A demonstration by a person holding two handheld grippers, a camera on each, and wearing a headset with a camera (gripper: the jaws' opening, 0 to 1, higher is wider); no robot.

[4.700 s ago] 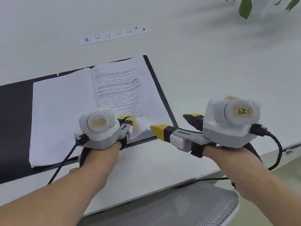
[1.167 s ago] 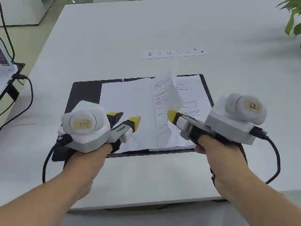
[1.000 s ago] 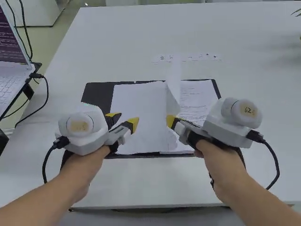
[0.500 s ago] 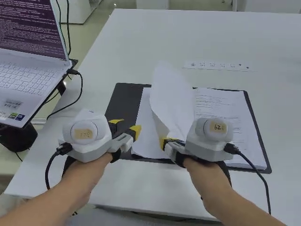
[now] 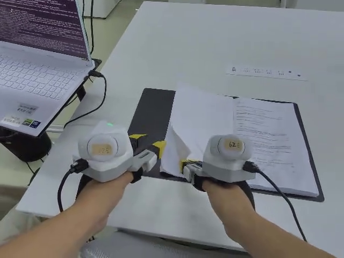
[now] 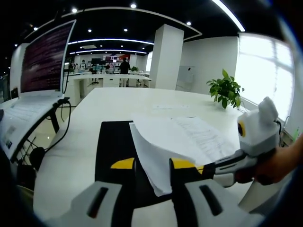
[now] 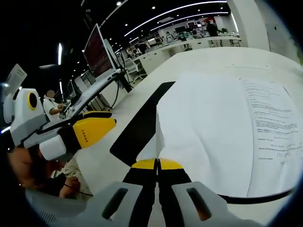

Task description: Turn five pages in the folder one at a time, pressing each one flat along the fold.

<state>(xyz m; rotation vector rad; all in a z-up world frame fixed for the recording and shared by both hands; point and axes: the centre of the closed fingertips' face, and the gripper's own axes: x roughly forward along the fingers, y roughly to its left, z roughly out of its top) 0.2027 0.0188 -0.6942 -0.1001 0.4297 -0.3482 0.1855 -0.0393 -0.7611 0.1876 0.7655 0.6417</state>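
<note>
A black folder (image 5: 152,110) lies open on the white table, with a printed page (image 5: 269,137) flat on its right half. My right gripper (image 5: 186,165) is shut on the bottom edge of a white page (image 5: 200,121), which curves up over the fold towards the left half. In the right gripper view the yellow-tipped jaws meet on that page (image 7: 208,127). My left gripper (image 5: 149,149) hovers open just left of it, above the folder's near edge. In the left gripper view the page's corner (image 6: 158,175) hangs between the spread jaws of the left gripper (image 6: 152,164), and the right gripper (image 6: 251,137) comes in from the right.
An open laptop (image 5: 37,64) stands at the left, with a black cable (image 5: 94,102) running towards the folder. A white power strip (image 5: 266,71) lies at the far side. The table's near edge (image 5: 161,215) runs just below my hands. A potted plant (image 6: 226,90) stands far off.
My right gripper has carried the page leftwards from the folder's right half, over the fold, and lowered it. The left gripper has stayed open beside it. The head camera has swung left.
</note>
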